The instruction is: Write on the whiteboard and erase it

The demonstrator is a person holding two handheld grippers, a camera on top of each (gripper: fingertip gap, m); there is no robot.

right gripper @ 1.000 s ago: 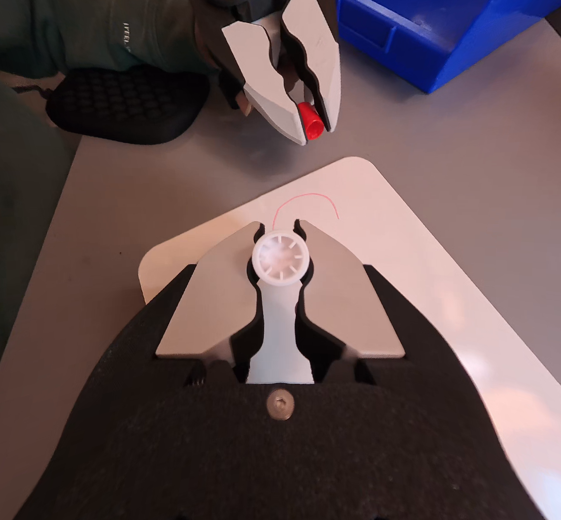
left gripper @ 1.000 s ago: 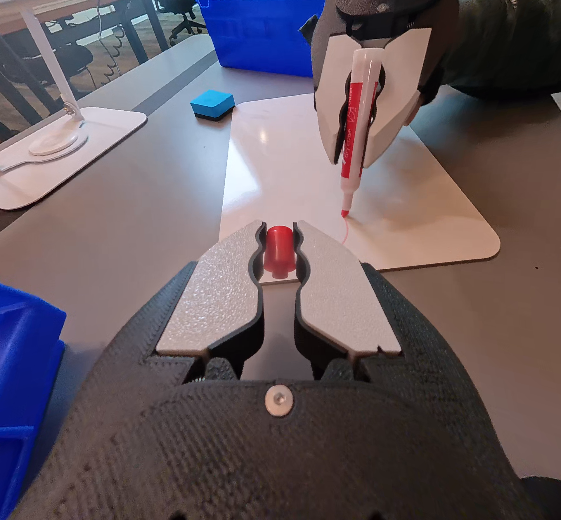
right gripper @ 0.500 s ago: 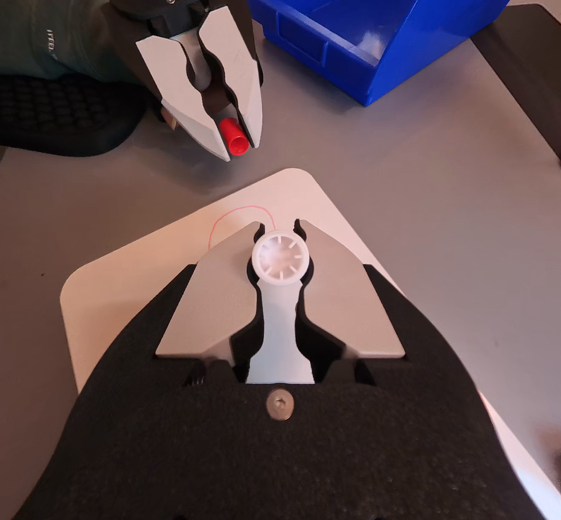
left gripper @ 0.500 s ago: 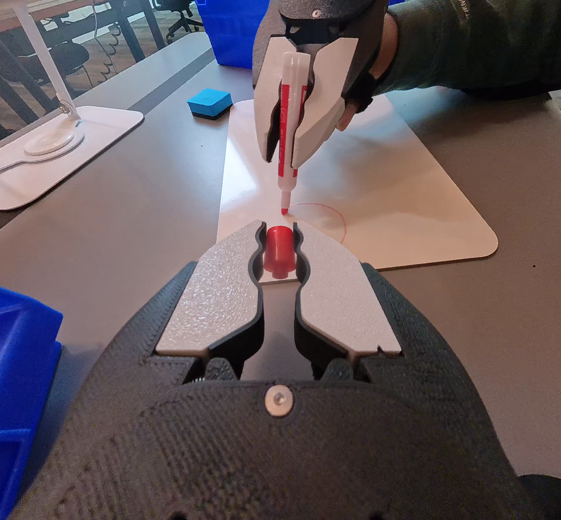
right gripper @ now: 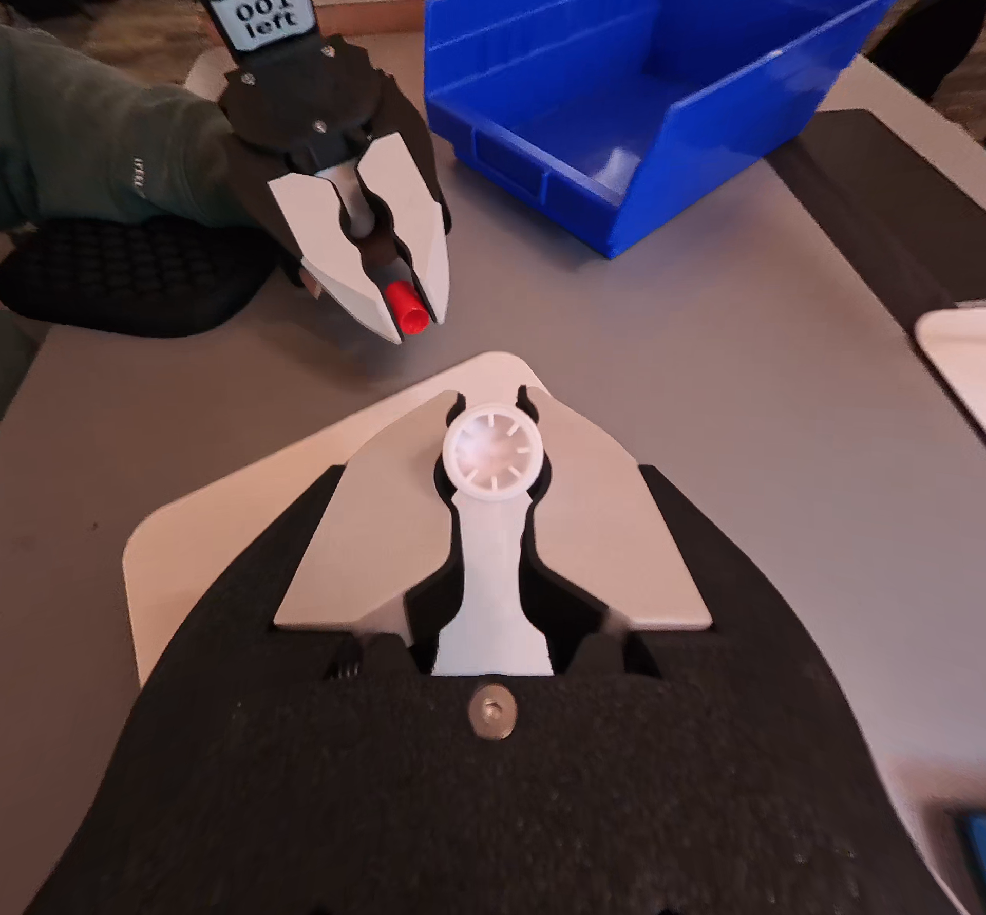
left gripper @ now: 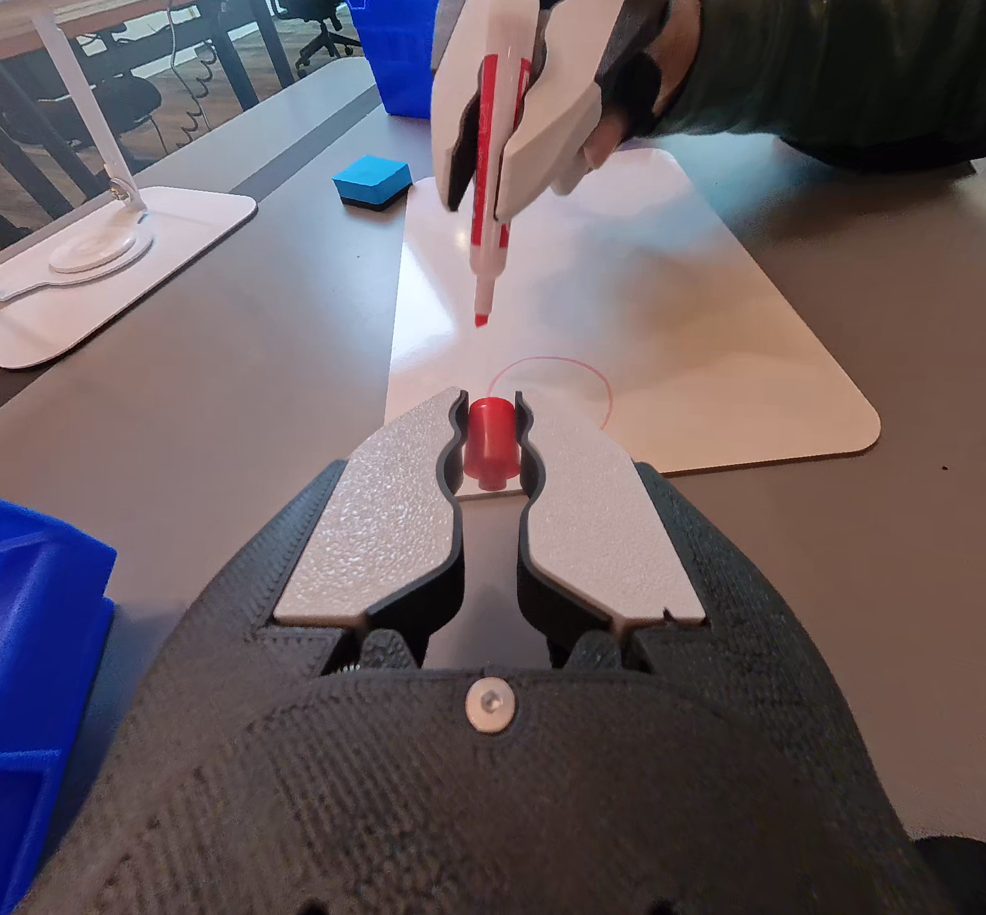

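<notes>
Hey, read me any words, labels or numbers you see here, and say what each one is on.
I won't quote wording; these bear it.
White tag on the black stem of the left gripper holding a red cap: clear print.
Red-and-white marker in the right gripper: blurred print.
Dark green sleeve: small logo print.

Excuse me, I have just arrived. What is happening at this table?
A person is working with two hand-held grippers over a whiteboard lying flat on the table. The right gripper is shut on a red marker, whose tip hangs just above the board, not touching it. A red arc is already drawn there. The left gripper is shut on the marker's red cap. A blue eraser lies untouched near the board's far corner, so erasing is not yet begun.
</notes>
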